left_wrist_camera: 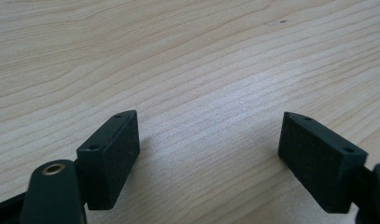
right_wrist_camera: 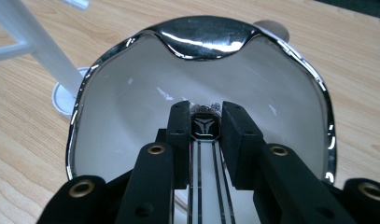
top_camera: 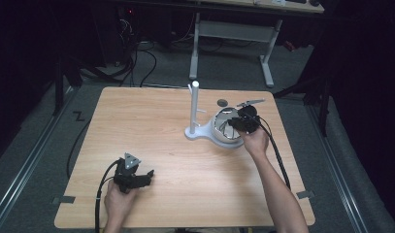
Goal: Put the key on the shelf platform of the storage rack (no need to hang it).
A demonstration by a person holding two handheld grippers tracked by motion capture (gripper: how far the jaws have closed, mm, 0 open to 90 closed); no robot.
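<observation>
A white bowl-shaped shell with a chrome rim [top_camera: 222, 130] [right_wrist_camera: 204, 35] lies at the foot of a white stand with an upright post [top_camera: 194, 104] [right_wrist_camera: 33, 42], right of the table's middle. My right gripper [top_camera: 235, 124] [right_wrist_camera: 205, 123] reaches into the shell's opening. It is shut on a small black piece with a silver emblem [right_wrist_camera: 205, 127], which sits at the end of a white strip with black lines. My left gripper [top_camera: 146, 175] [left_wrist_camera: 208, 135] rests low over the bare wooden table [left_wrist_camera: 178, 56] at the front left, open, with nothing between its jaws.
A small grey disc [top_camera: 222, 102] [right_wrist_camera: 271, 29] and a flat grey metal part [top_camera: 251, 102] lie just behind the shell. Beyond the table stand a white desk frame [top_camera: 234, 31] and floor cables. Bare wood stretches between the two hands.
</observation>
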